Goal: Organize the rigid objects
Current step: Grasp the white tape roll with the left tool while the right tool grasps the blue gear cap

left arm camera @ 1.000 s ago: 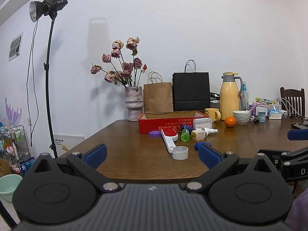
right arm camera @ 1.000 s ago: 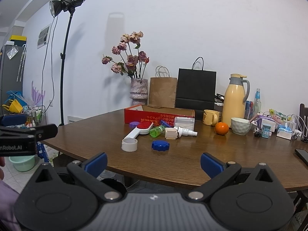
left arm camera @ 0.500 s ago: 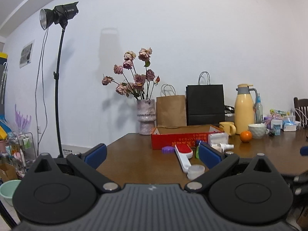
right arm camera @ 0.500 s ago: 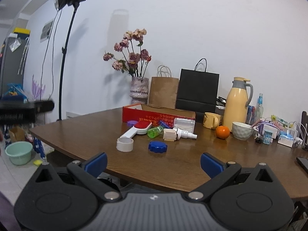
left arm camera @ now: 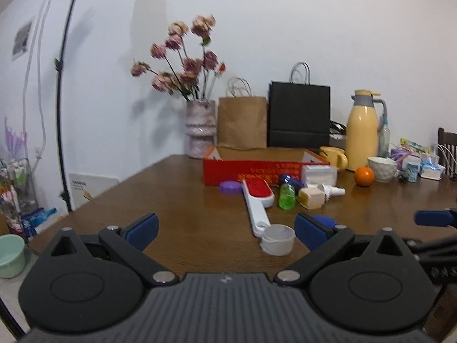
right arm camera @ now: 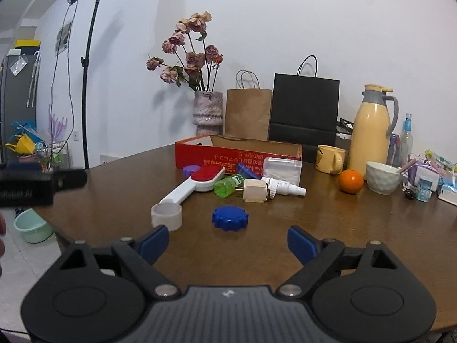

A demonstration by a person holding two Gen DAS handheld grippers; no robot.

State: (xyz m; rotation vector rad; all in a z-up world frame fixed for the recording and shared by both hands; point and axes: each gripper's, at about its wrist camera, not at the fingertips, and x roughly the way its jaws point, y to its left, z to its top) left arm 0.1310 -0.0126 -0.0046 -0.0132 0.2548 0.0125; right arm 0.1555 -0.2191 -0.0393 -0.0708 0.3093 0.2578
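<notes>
Both grippers are hovering at the near edge of the wooden table, neither one carrying anything. The left gripper is standing with its jaws spread and nothing between them. The right gripper is closing its jaws, again on empty air, with the blue cap lying just ahead of it.

The sorting appears not to have begun. The red box is sitting open, its interior hidden from this angle, while the loose items are still lying on the table in front of it: the lint brush, white ring, purple lid, green bottle, spray bottle, beige block and clear case. All of these are probably waiting to be gathered.

The box is showing gold characters, printed upside down and too small to read. Partial white lettering, apparently ending in "AI", is showing on the left gripper's side in the right wrist view.
</notes>
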